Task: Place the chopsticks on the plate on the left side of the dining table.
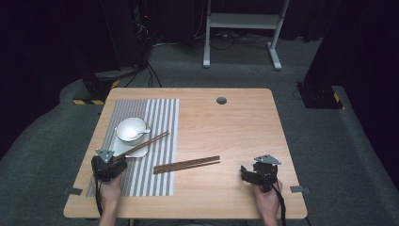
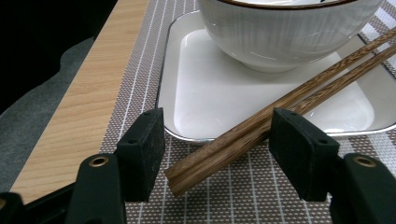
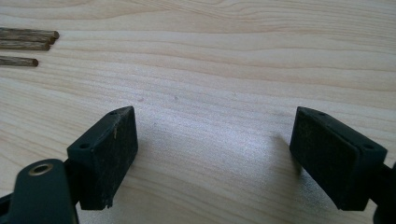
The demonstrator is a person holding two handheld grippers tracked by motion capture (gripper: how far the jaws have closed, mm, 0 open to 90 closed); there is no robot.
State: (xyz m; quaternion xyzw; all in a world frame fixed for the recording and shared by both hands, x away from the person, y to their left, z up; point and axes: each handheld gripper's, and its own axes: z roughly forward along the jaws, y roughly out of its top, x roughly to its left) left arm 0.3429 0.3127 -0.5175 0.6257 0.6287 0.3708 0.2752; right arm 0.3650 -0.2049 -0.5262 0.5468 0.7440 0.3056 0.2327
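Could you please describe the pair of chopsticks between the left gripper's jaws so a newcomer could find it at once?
Start at the striped placemat on the table's left side, where a white bowl sits on a white square plate. The pair of chopsticks leans across that plate's rim, unlike the other chopsticks lying flat nearer the table's middle.

Bowl (image 1: pixel 130 129) on plate (image 2: pixel 205 93) on mat (image 1: pixel 160 141); chopsticks (image 1: pixel 146 144) across plate; more chopsticks (image 1: pixel 187 164) right.

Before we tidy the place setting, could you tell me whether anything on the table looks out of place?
Yes: one pair of brown wooden chopsticks lies slanted across the rim of the white square plate beside the white ribbed bowl, its ends overhanging the striped placemat. More brown chopsticks lie partly off the placemat on the bare wooden table.
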